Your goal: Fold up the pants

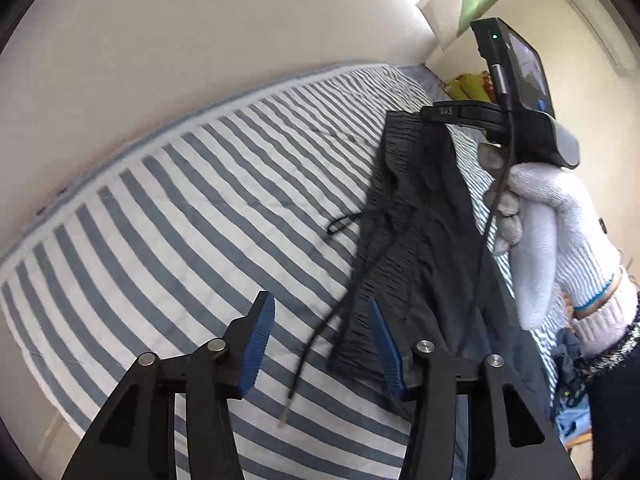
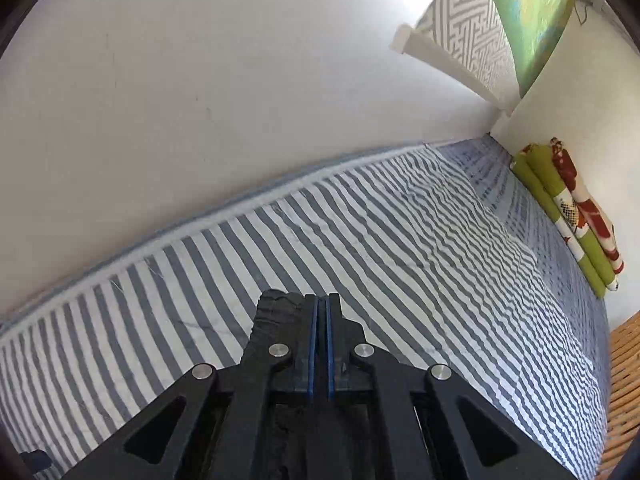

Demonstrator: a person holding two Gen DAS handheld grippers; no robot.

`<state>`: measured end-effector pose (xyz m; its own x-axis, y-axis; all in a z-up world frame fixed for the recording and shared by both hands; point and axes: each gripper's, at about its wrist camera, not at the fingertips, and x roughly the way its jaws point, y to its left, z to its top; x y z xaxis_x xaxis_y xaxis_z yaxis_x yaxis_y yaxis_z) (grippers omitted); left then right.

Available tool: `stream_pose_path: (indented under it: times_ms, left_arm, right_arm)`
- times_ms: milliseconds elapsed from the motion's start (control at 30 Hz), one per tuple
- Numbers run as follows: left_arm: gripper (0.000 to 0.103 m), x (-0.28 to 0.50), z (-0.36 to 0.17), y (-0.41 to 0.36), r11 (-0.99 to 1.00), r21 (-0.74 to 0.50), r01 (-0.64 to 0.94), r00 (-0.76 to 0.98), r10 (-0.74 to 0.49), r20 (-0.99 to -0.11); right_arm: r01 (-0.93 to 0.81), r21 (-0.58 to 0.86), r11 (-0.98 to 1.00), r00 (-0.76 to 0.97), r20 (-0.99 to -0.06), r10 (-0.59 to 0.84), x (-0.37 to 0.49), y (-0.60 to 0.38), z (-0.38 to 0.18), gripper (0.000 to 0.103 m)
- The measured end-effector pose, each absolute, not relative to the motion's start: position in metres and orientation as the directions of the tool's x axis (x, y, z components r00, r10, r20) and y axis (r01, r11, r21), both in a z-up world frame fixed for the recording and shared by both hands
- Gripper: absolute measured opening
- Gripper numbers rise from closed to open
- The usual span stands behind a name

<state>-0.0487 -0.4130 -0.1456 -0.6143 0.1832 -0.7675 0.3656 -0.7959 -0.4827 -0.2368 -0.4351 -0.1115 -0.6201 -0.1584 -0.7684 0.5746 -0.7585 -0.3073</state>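
Dark pants (image 1: 420, 220) hang by the elastic waistband from my right gripper (image 1: 432, 113), held by a white-gloved hand (image 1: 548, 240). The lower cloth drapes toward the striped bed (image 1: 180, 208). A black drawstring (image 1: 316, 340) dangles from the waistband between my left fingers. My left gripper (image 1: 320, 300) is open just below and beside the hanging waistband; its right blue pad (image 1: 384, 348) lies against the cloth. In the right wrist view my right gripper (image 2: 322, 300) is shut, with black waistband fabric (image 2: 276, 308) bunched at its left finger.
The bed with its grey-and-white striped sheet (image 2: 400, 240) runs along a white wall (image 2: 200, 80). A rolled green and red blanket (image 2: 568, 216) lies at the far end. A wooden slatted surface (image 2: 624, 380) borders the bed on the right. Blue clutter (image 1: 572, 412) sits beside the bed.
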Motion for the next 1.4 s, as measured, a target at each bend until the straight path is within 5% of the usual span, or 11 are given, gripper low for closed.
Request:
stream_pose_path:
  times_ms: [200, 300, 333, 400, 733, 1000, 1100, 1133, 1167, 1400]
  left_arm:
    - [0.073, -0.056, -0.168, -0.379, -0.793, -0.45, 0.41, -0.522, 0.201, -0.829]
    - [0.072, -0.068, -0.171, -0.369, -0.798, -0.425, 0.427, -0.539, 0.154, -0.828]
    - [0.053, -0.072, -0.172, -0.364, -0.799, -0.432, 0.418, -0.548, 0.158, -0.822]
    - [0.04, -0.077, -0.175, -0.359, -0.798, -0.407, 0.444, -0.547, 0.119, -0.829]
    - [0.009, -0.041, -0.14, -0.417, -0.693, -0.505, 0.515, -0.69, 0.015, -0.724]
    - [0.009, -0.027, -0.125, -0.427, -0.688, -0.363, 0.629, -0.656, -0.218, -0.723]
    - [0.022, -0.018, -0.121, -0.44, -0.663, -0.295, 0.689, -0.603, -0.297, -0.74]
    - [0.035, -0.017, -0.122, -0.44, -0.662, -0.289, 0.692, -0.597, -0.298, -0.745]
    - [0.035, -0.014, -0.121, -0.44, -0.659, -0.298, 0.69, -0.603, -0.296, -0.741]
    - [0.035, -0.017, -0.105, -0.392, -0.791, -0.303, 0.532, -0.682, -0.188, -0.707]
  right_arm:
    - [0.518, -0.2, -0.832, -0.557, -0.817, -0.15, -0.247, -0.367, -0.116, 0.003]
    - [0.509, -0.177, -0.842, -0.546, -0.823, -0.157, -0.244, -0.347, -0.113, 0.001]
    - [0.507, -0.177, -0.843, -0.546, -0.823, -0.155, -0.242, -0.343, -0.112, 0.0]
    - [0.508, -0.183, -0.841, -0.544, -0.825, -0.149, -0.242, -0.339, -0.112, 0.0]
    - [0.511, -0.217, -0.832, -0.605, -0.778, -0.168, -0.247, -0.355, -0.098, 0.0]
    - [0.587, -0.223, -0.778, -0.652, -0.699, -0.292, -0.235, -0.447, -0.062, 0.0]
    - [0.631, -0.17, -0.757, -0.587, -0.743, -0.323, -0.238, -0.461, -0.068, 0.006]
    - [0.654, -0.153, -0.741, -0.539, -0.781, -0.314, -0.24, -0.462, -0.075, 0.018]
    - [0.654, -0.158, -0.74, -0.522, -0.802, -0.29, -0.241, -0.456, -0.079, 0.025]
    - [0.597, -0.051, -0.8, -0.518, -0.787, -0.336, -0.221, -0.316, -0.045, 0.025]
